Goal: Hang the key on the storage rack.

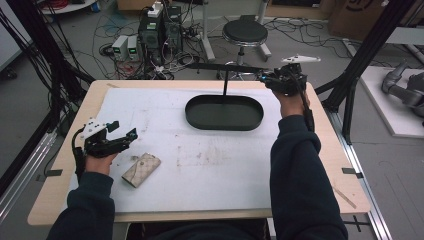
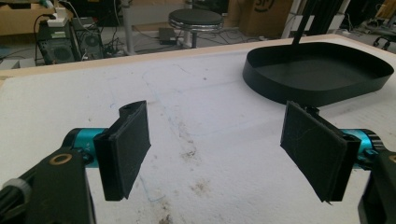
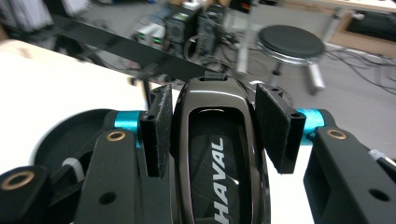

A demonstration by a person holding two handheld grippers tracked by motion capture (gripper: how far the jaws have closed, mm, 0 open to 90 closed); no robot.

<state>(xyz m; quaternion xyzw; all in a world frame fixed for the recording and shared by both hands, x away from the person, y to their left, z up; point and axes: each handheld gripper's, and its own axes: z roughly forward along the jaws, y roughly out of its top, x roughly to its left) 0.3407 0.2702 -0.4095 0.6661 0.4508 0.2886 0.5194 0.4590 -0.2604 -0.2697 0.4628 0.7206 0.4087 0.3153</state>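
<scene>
above the far right rim of the black tray, the right gripper clamps the haval key fob; lower it slowly inside the stand before releasing, while the left gripper waits wide open, empty.

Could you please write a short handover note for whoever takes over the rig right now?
Right gripper: shut on the dark HAVAL key fob, held up near the top bar of the black stand, beyond the table's far right edge.
Left gripper: open, nothing between its jaws, over the white mat.
Black oval tray: empty.
Beige pouch: lies by the left hand.
Left: placing the fob, probably on the stand or tray.
</scene>
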